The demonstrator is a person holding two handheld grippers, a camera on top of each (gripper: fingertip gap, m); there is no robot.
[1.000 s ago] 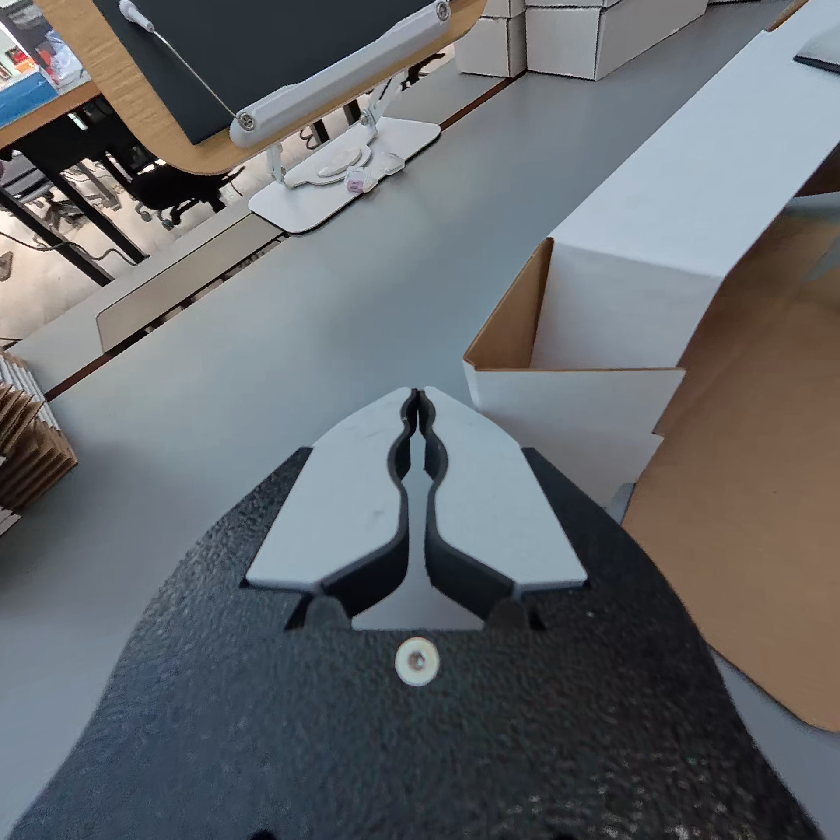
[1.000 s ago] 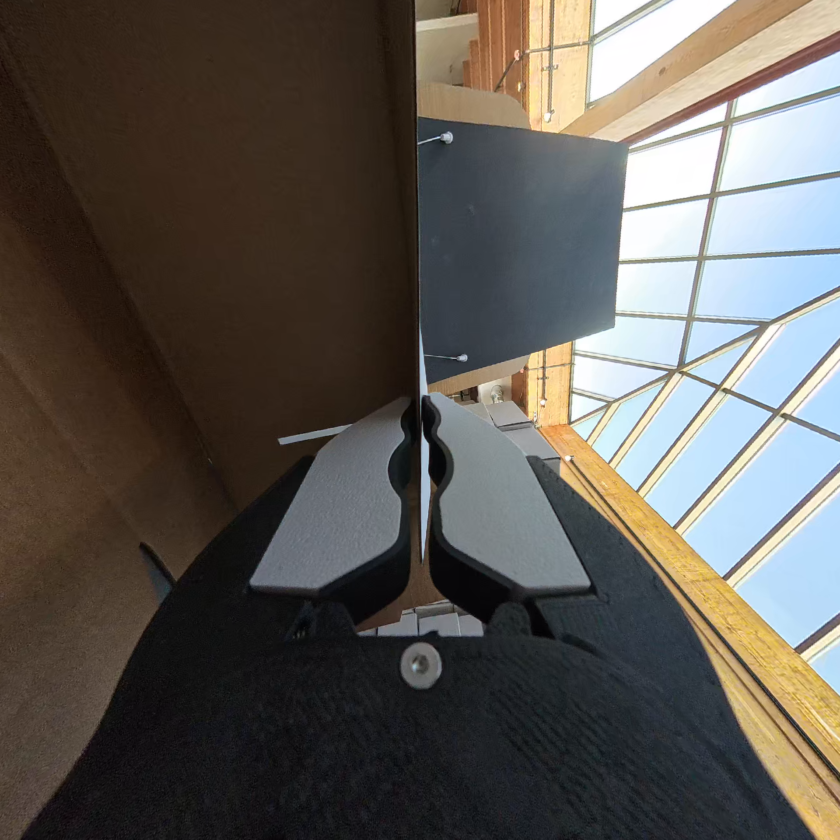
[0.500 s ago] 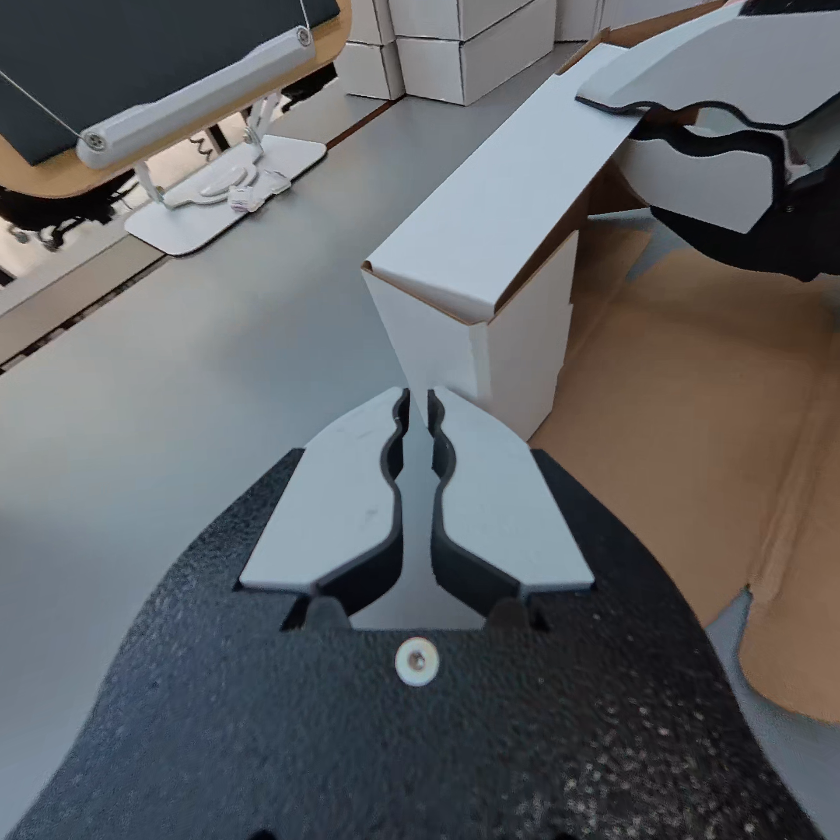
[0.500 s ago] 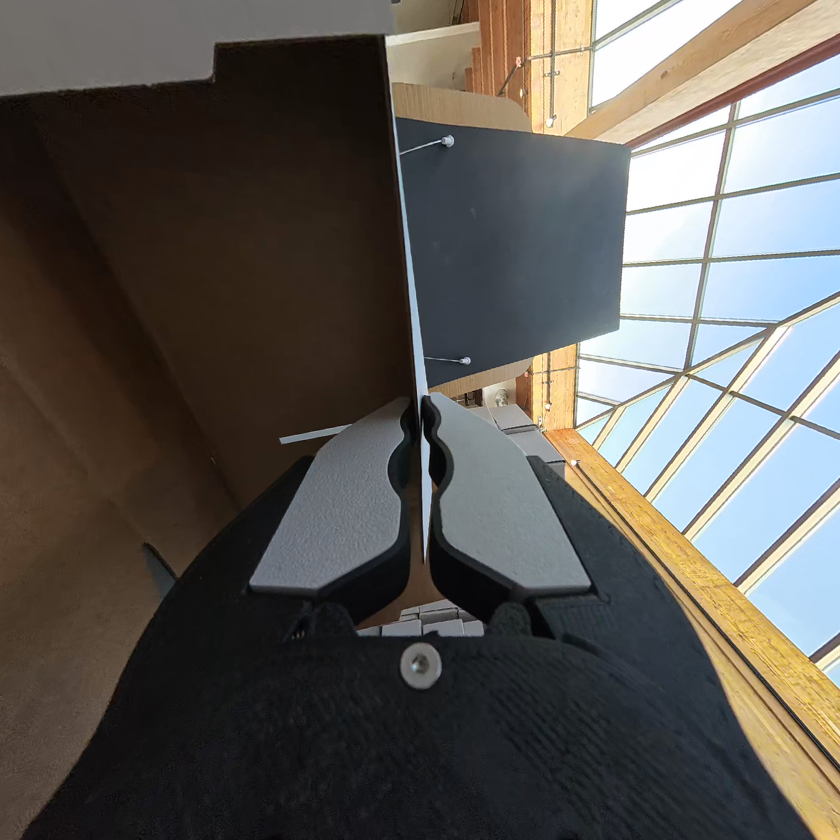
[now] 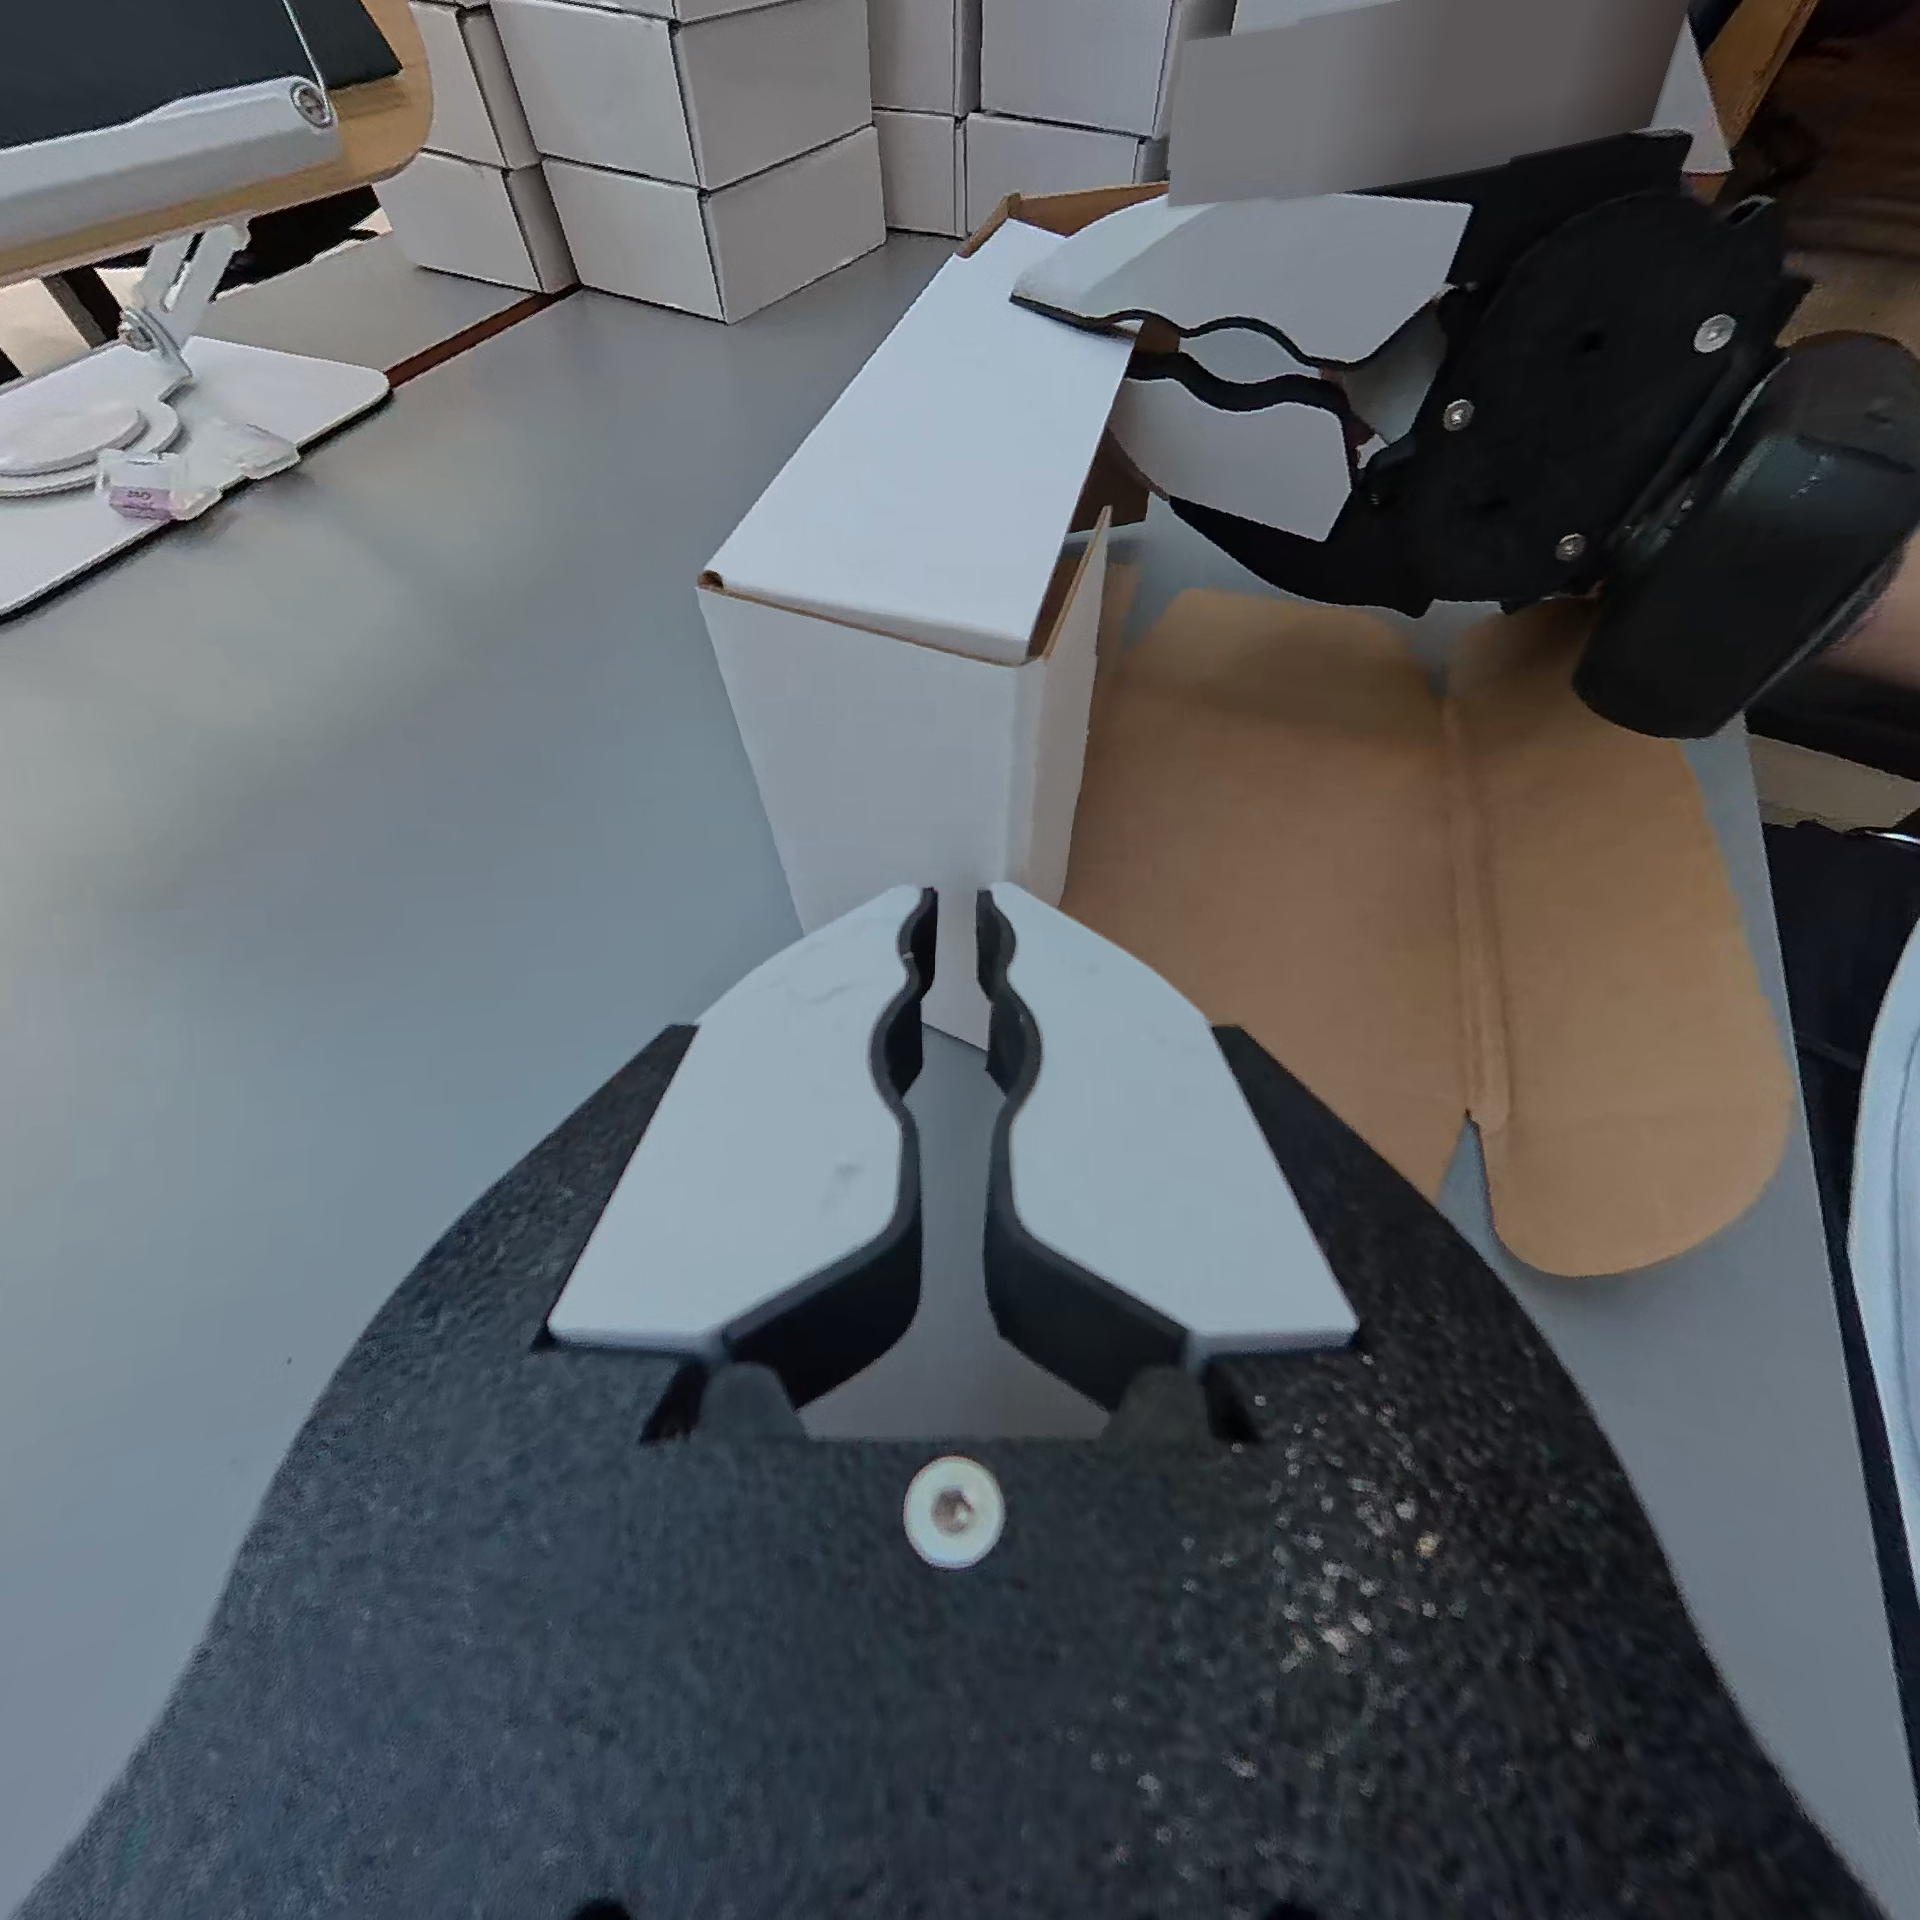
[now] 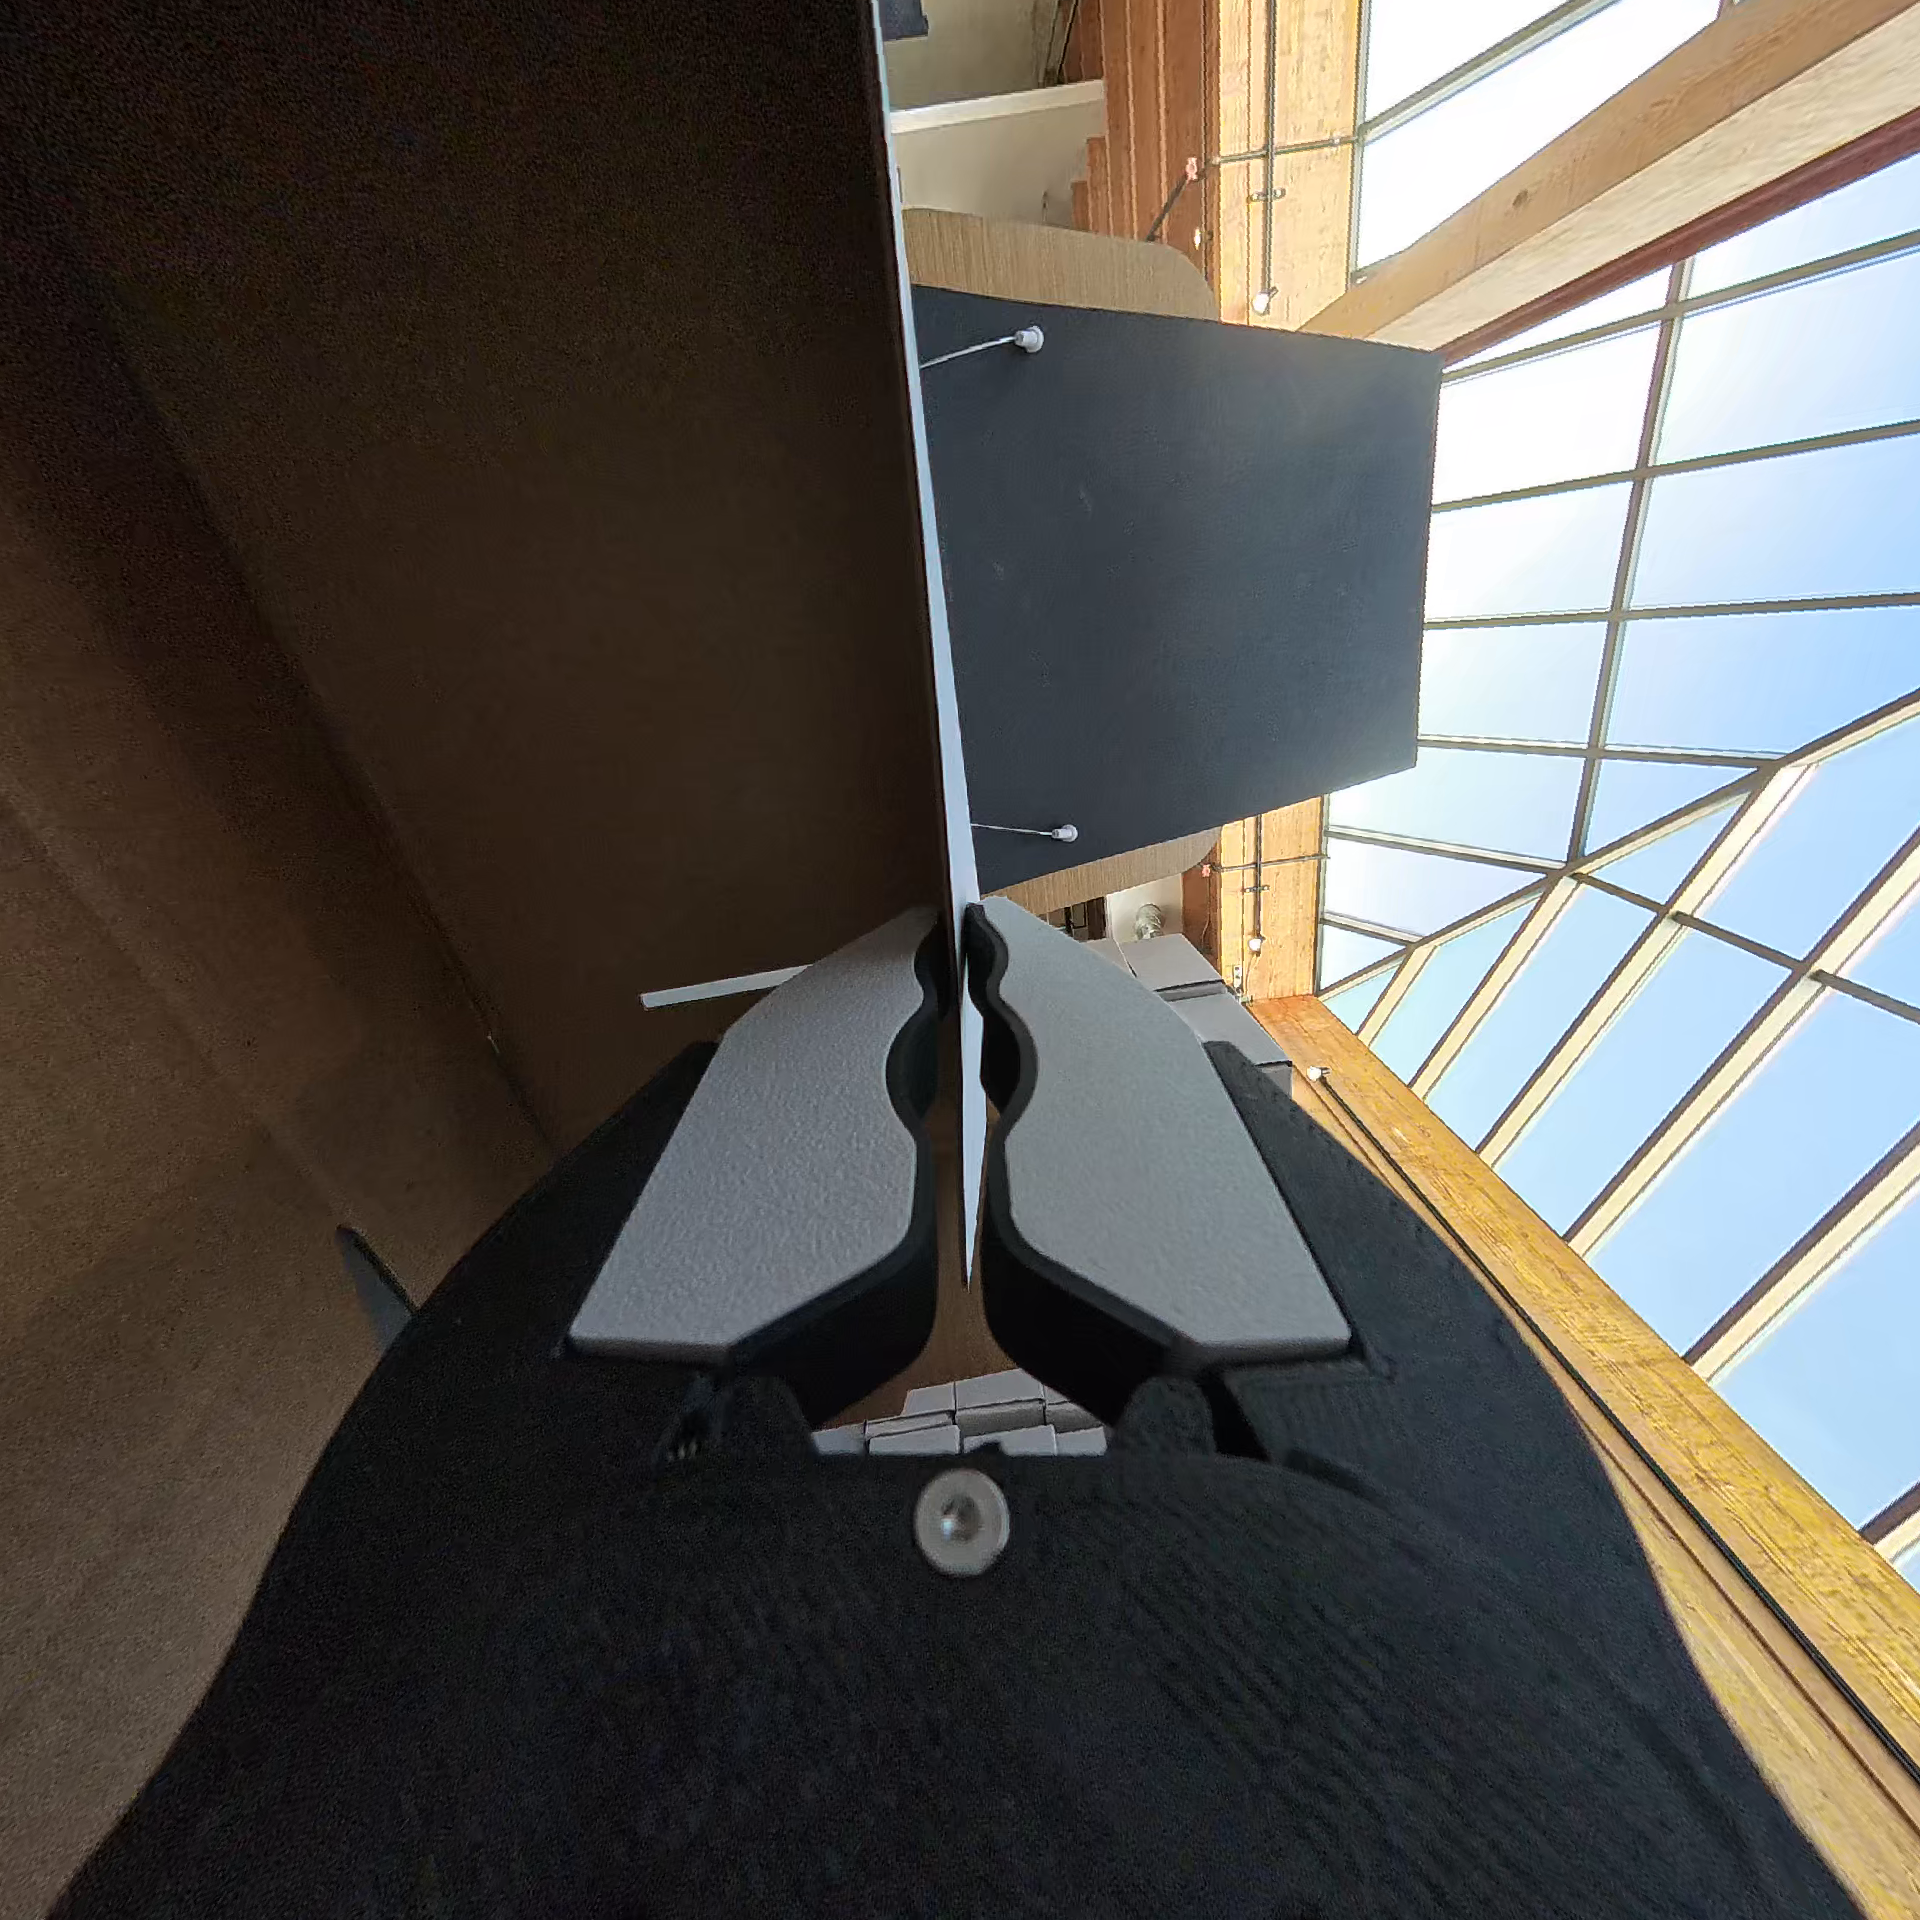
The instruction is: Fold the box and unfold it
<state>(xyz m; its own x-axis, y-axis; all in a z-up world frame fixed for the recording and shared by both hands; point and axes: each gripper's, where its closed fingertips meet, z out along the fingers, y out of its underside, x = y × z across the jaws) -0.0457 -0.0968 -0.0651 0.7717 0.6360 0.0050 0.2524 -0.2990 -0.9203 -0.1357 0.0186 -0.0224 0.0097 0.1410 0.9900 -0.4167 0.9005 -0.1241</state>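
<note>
Since a second ago the left tongs point(image 5: 954, 914) have parted slightly, empty, and swung to face the white cardboard box point(image 5: 914, 665) end-on, its side wall now folded upright on the grey bench point(image 5: 364, 831). Right tongs point(image 6: 961, 925) stay clamped on the wall's top flap point(image 5: 966, 436); folding is under way. Stacked white boxes point(image 5: 707, 156) sit well beyond, the brown lid panel point(image 5: 1351, 894) flat to the right; nothing obstructs

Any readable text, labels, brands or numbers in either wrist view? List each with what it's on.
No legible text in either view.
Small pink tag on the white stand base: marks too small and blurred to read.
Box and stacked white boxes: no print visible.
</note>
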